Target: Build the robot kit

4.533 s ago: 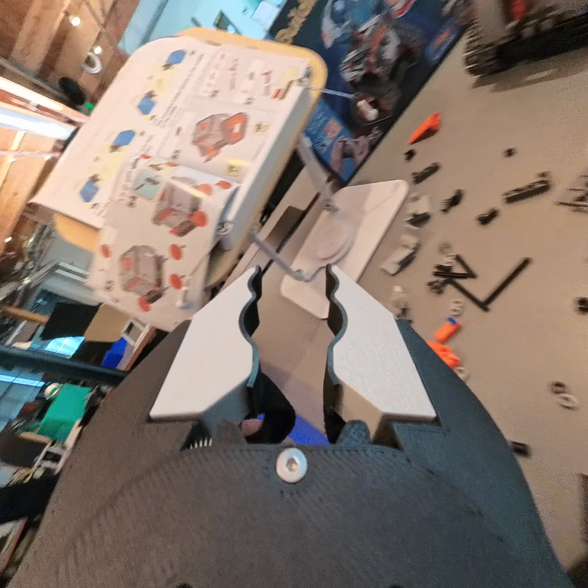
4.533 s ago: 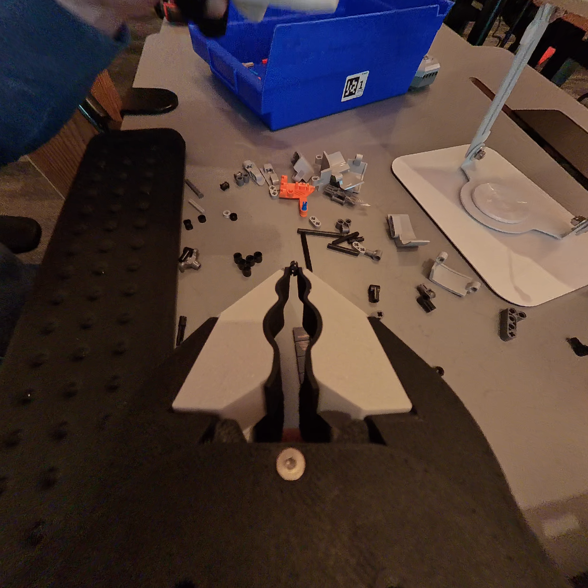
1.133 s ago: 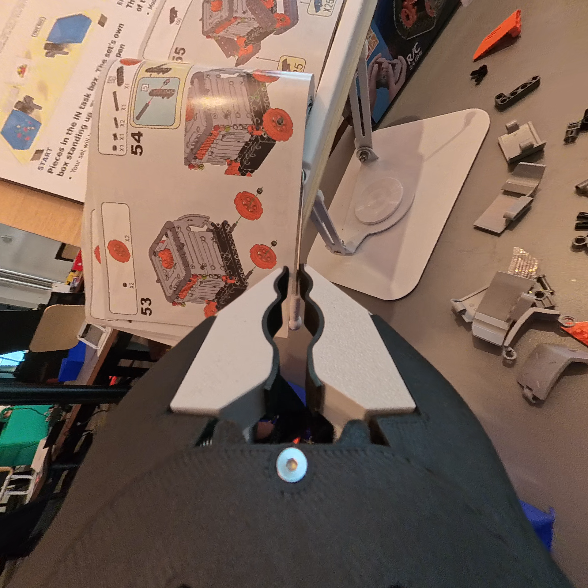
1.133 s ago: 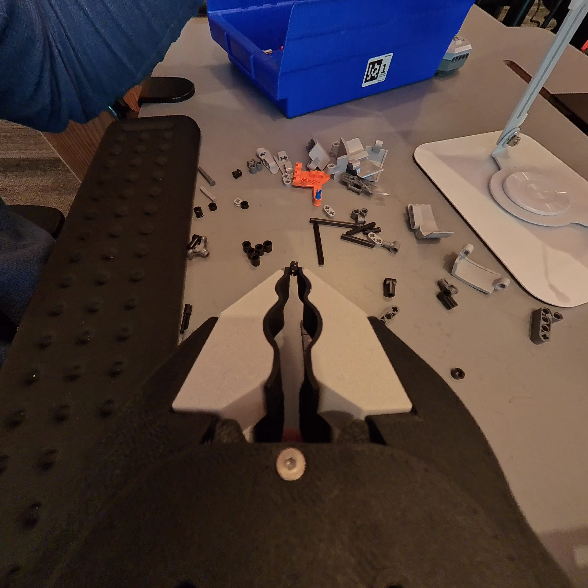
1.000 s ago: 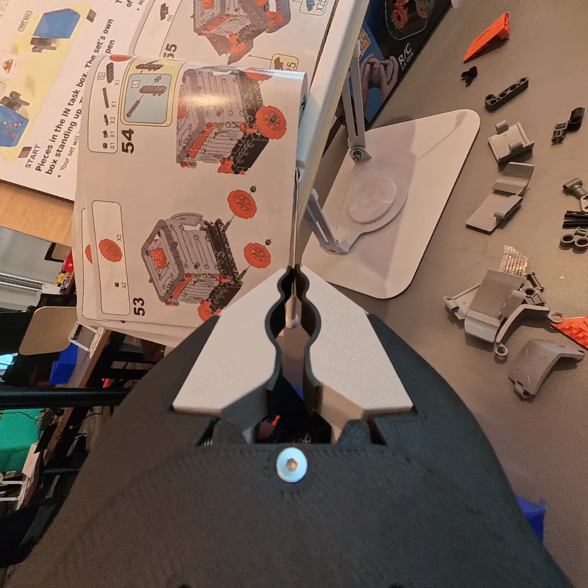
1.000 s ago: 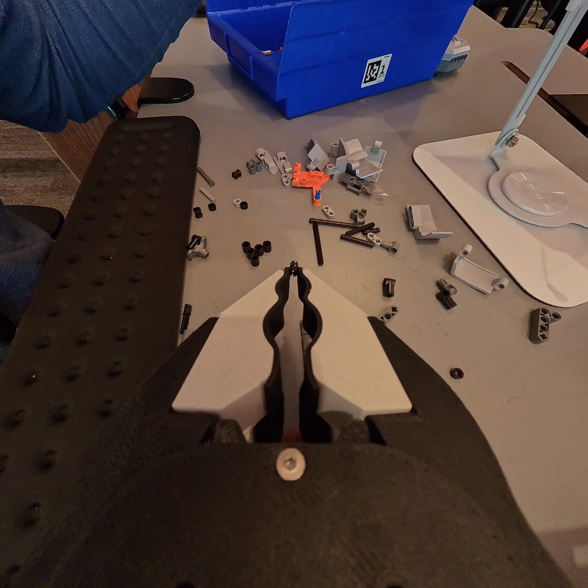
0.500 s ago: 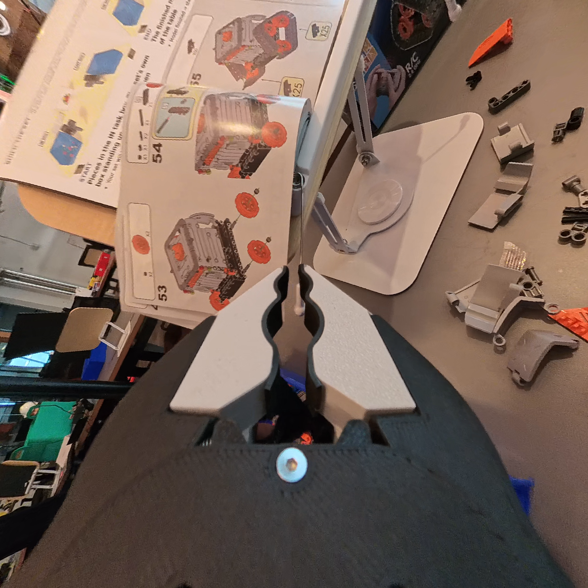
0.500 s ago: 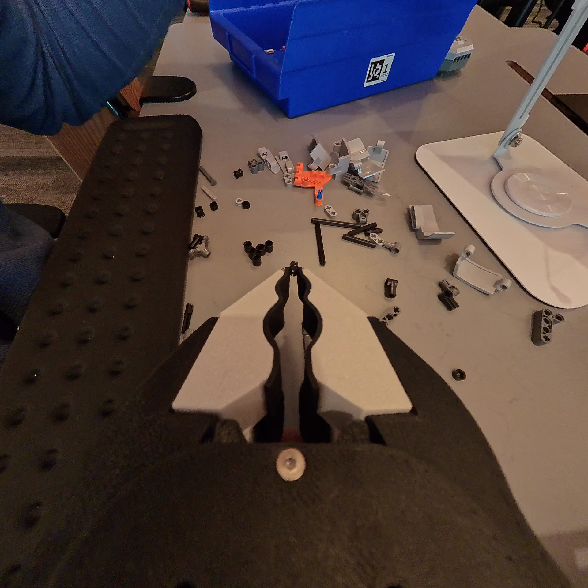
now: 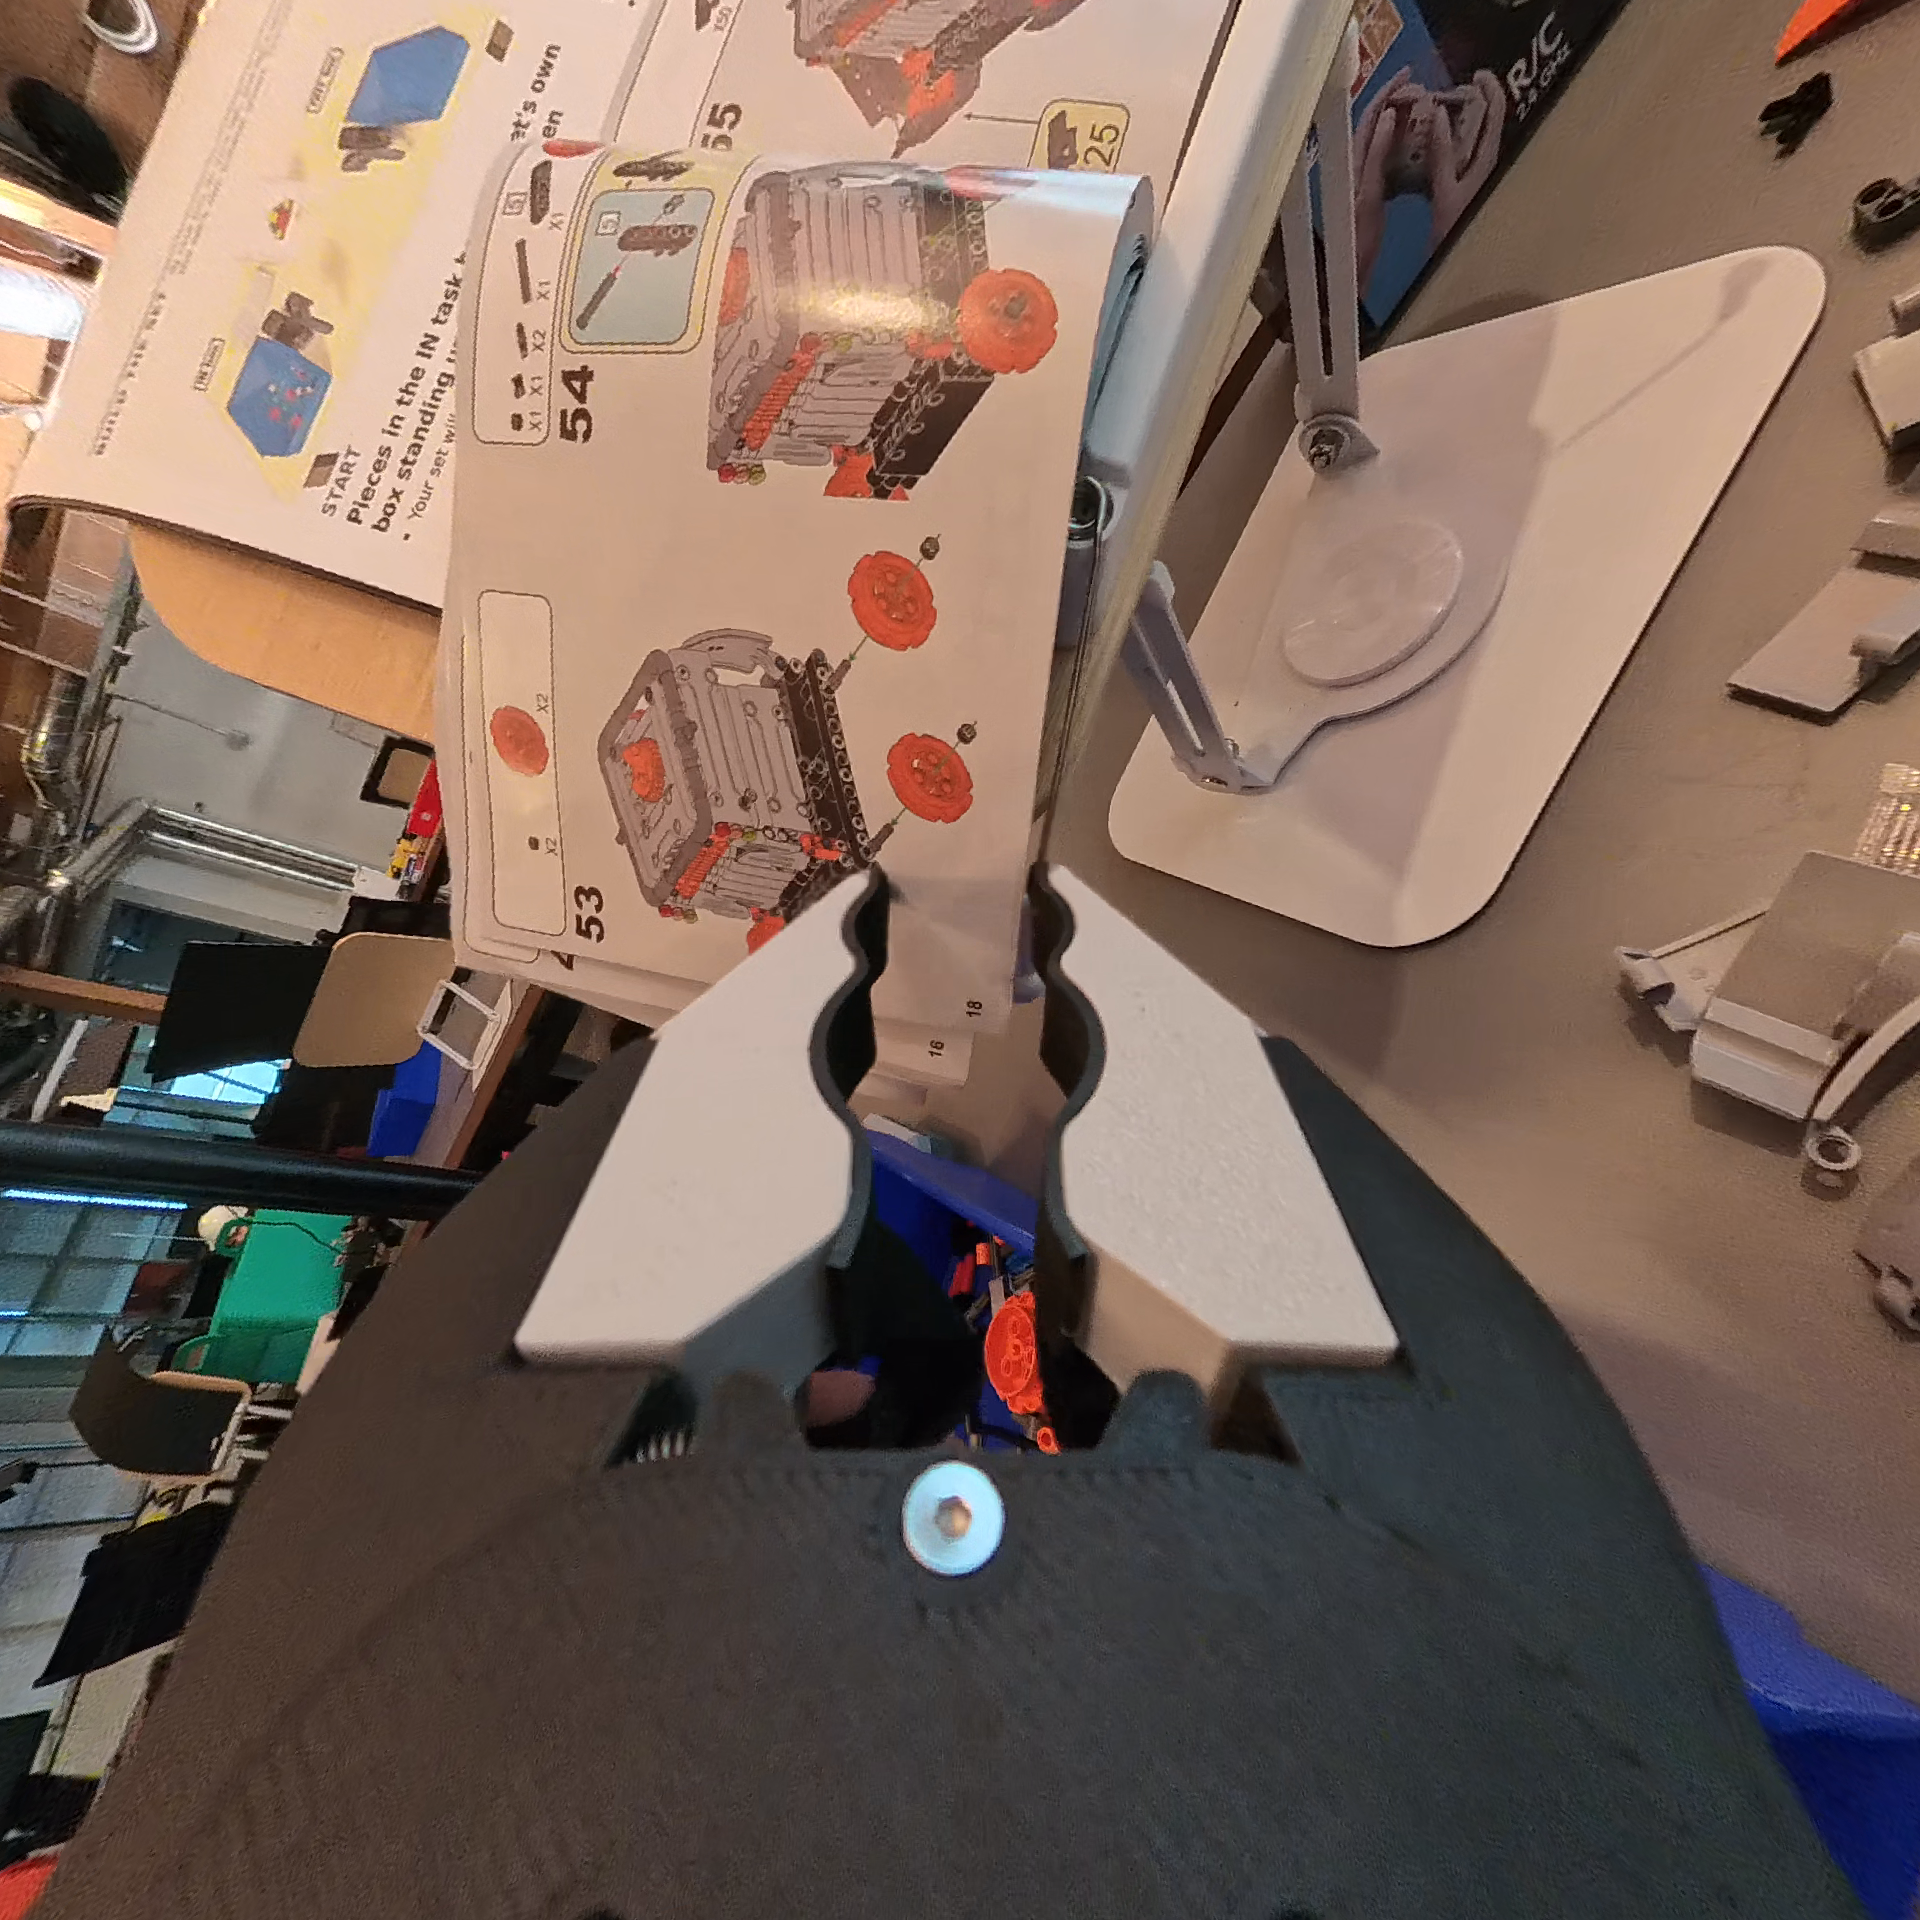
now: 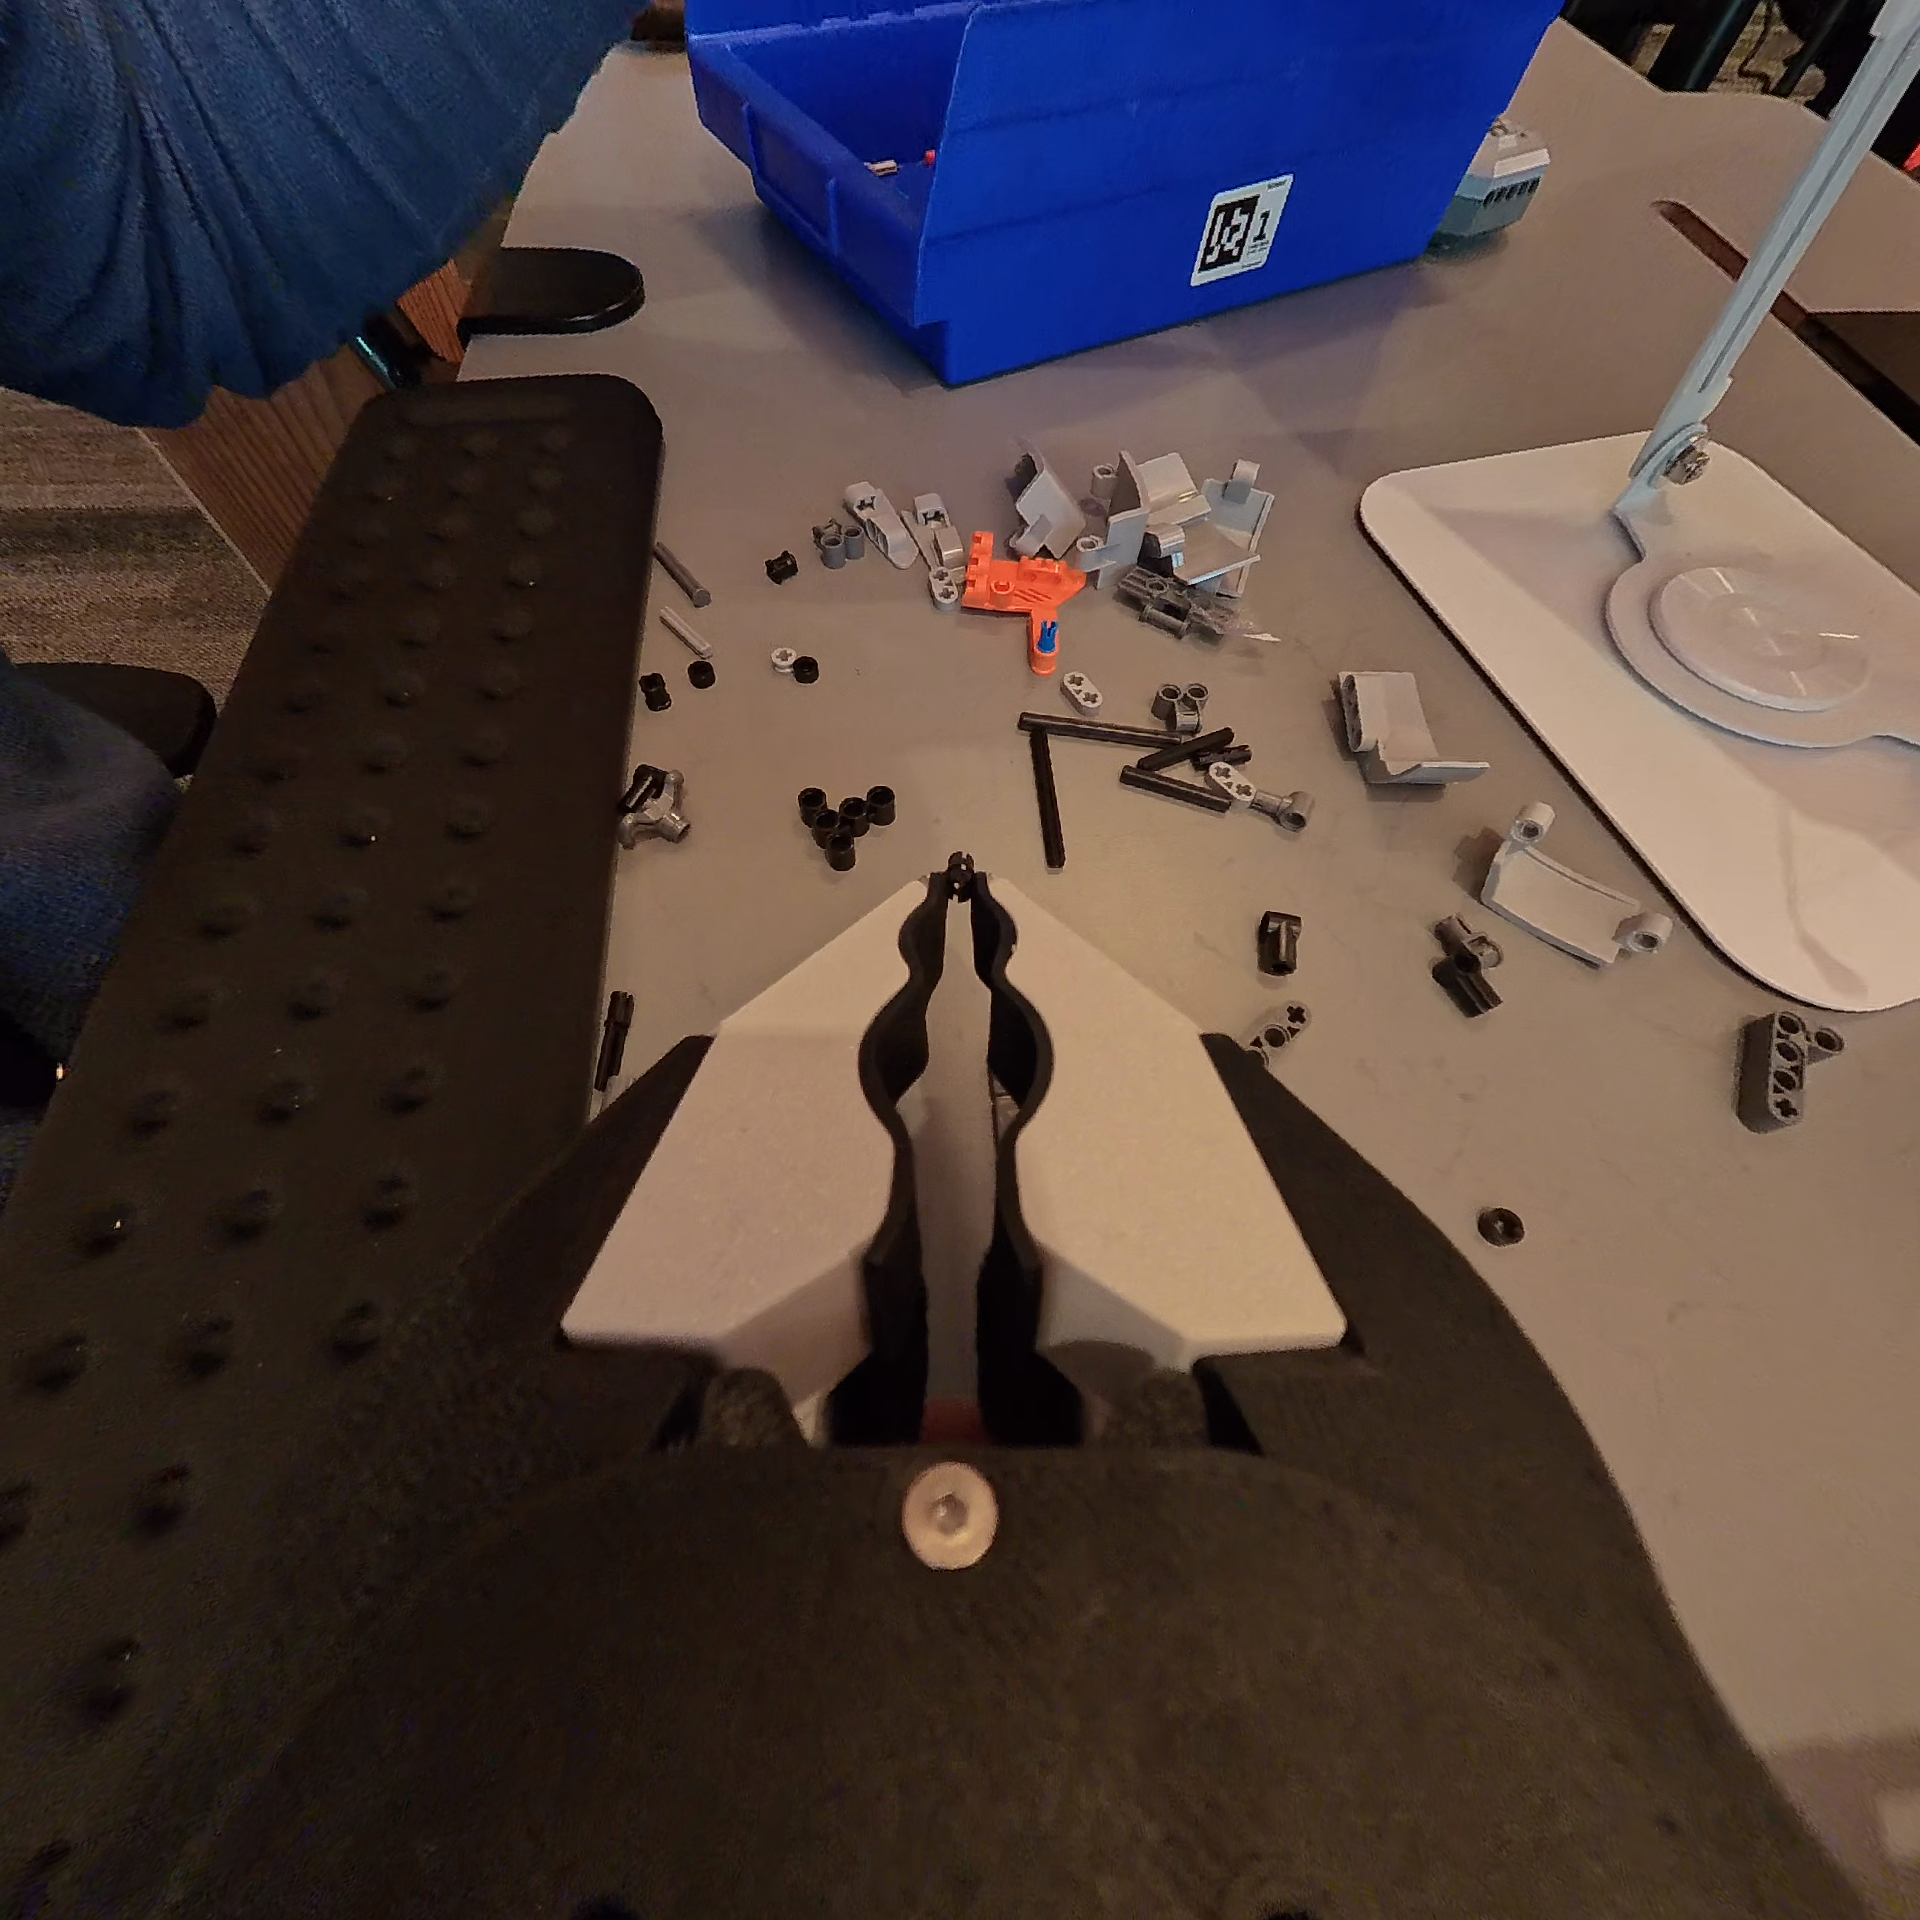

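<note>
Bench (image 10: 1558,1403): grey, strewn with small parts.
Left hand-held gripper (image 9: 956,904): jaws apart around booklet page (image 9: 790,540).
Right hand-held gripper (image 10: 961,883): pinching tiny black pin (image 10: 958,864).
Risk: pin could slip out.

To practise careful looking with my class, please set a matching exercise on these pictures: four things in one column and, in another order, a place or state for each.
Things
1. left gripper
2. right gripper
3. blue bin
4. black mat

Places or states
a. jaws shut on a small black pin
b. jaws apart, at the lower corner of a booklet page
c. covered in round studs, at the left of the right wrist view
d. at the far end of the table, with a square label on its side

Pairs: 1-b, 2-a, 3-d, 4-c
</note>
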Motion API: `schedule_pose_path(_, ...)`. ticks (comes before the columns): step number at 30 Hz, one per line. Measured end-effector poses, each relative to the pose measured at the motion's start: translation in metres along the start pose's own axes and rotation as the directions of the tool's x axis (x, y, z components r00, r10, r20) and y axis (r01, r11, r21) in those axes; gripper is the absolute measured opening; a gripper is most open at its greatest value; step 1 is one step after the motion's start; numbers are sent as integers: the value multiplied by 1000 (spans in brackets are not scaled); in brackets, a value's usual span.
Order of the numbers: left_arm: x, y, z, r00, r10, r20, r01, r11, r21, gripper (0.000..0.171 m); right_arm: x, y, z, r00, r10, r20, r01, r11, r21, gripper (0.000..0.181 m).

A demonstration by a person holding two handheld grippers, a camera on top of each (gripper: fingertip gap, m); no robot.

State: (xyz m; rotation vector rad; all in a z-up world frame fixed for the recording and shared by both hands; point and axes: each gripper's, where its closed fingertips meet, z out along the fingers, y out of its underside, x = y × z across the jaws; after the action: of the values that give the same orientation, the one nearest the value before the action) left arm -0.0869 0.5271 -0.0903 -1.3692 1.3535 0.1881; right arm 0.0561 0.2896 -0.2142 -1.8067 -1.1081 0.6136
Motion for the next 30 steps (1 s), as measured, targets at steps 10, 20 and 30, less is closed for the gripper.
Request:
schedule_pose_path(10,-7,-1,1,1000,10,7,-10,1000,8,6,0,0,0,1000,3,5,-3,1000,1,2)
schedule_pose_path(20,-9,-10,-2,998,59,14,-59,998,10,0,-1,-1,-1,1000,0,9,0,1000,4,2)
schedule_pose_path(30,2,1,-10,965,246,-91,-256,957,-135,0,-2,-1,-2,1000,-4,11,4,1000,3,2)
